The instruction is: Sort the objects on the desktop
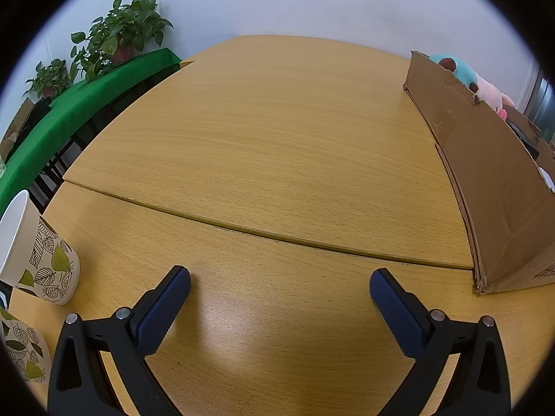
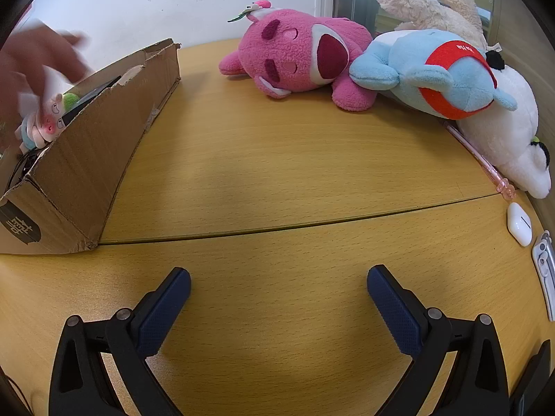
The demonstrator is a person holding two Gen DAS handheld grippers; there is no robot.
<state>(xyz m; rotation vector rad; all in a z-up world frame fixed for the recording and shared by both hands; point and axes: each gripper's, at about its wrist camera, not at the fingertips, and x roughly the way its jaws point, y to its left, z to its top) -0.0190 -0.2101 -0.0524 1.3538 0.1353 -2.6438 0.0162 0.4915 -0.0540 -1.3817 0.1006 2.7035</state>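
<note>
Plush toys, a pink bear [image 2: 295, 55] and a blue one [image 2: 433, 72], lie well beyond your right gripper [image 2: 279, 287], jaws wide apart over bare wooden surface [image 2: 277, 180]. Only your left gripper's [image 1: 280, 289] view, jaws equally apart, shows leaf-printed paper cups [image 1: 45, 260]; both show the brown cardboard box [image 1: 485, 173].

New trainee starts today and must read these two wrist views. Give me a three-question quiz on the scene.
1. True or false: the right claw holds the pink plush.
2. Which lies nearest the white earbud case? A) pink pen B) cardboard box C) pink plush
3. Fill in: beside the left claw stand leaf-printed paper ___.

Key: 1 false, both claws are open and empty; 2 A; 3 cups.
</note>
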